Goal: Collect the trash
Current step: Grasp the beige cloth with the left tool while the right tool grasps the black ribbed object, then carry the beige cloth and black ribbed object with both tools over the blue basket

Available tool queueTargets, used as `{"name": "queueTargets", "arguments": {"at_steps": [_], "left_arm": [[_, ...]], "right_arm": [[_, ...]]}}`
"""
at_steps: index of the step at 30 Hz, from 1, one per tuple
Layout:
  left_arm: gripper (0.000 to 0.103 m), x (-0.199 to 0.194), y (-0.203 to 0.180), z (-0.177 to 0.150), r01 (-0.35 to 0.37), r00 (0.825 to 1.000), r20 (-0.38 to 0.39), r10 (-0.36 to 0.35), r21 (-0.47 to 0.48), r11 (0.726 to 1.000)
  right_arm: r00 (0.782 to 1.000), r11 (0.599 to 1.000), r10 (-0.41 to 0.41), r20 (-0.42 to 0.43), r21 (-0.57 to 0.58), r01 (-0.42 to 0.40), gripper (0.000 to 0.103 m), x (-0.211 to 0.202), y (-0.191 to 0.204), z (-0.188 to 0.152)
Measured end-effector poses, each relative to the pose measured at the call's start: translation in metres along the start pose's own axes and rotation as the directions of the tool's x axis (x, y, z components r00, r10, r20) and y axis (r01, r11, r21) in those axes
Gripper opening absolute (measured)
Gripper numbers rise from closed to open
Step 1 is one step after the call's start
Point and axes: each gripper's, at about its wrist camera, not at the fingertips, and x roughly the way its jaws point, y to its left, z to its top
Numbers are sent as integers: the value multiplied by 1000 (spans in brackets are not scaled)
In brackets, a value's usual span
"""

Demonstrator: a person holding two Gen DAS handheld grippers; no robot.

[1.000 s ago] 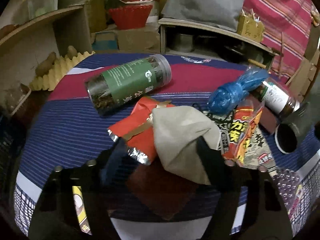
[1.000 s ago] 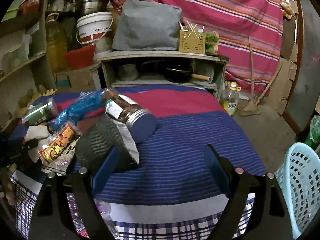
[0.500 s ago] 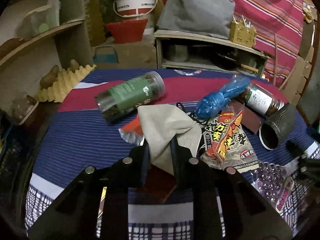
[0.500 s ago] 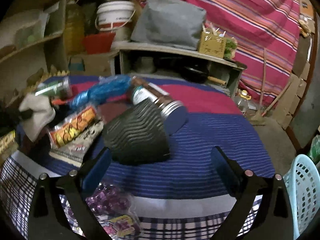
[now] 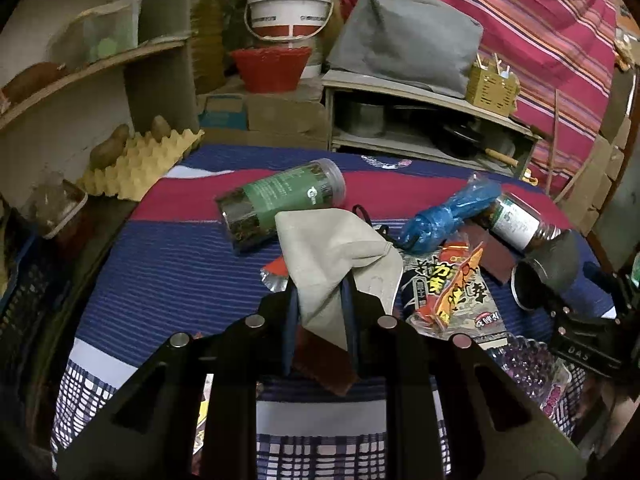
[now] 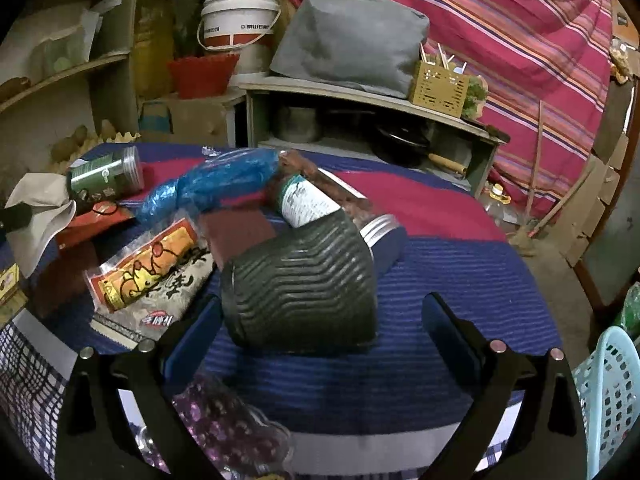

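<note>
Left wrist view: left hand-held gripper (image 5: pixel 320 300) pinched on crumpled beige soft paper napkin (image 5: pixel 336 256), above table (image 5: pixel 168 264) w/ trash; light, limp, grab bunched middle. Right wrist view: right hand-held gripper (image 6: pixel 320 332) wide apart, empty, near ribbed dark-grey plastic cup (image 6: pixel 300 292) lying sideways on table; light, stiff, prob. grip across body.

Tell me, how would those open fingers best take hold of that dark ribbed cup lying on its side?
Grip the ribbed cup across its round body, coming in low from the near table edge. It lies tipped over between the right gripper's open fingers, its curved wall towards them and its mouth to the left, so closing on the sides looks simpler than catching the rim.
</note>
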Motion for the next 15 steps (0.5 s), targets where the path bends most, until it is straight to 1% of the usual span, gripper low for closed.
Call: {"name": "queueTargets", "arguments": {"at_steps": [2,3,4,6,15], "left_arm": [[19,0,-6,0,-5,1000,4,4,20,1000],[19,0,-8,-1,-5,1000,3,4,23,1000],[19,0,-9,-1,-5,1000,1,5,25,1000],[19,1,-11,-2,-4,1000,-5,4,24,1000],[19,-1,-25,-2,5,1000,-3,-5,50,999]], "right_arm": [[1000,1000,20,-1,11,-20,96,0,-3,0],[1000,999,28,-1,15,-28,91,0,-4,0],[999,999,37,-1,20,-37,84,1,-4,0],[999,998,52,-4,34,-51,74,1,-7,0],[996,992,92,9,85,-93,74,-6,-17,-3]]}}
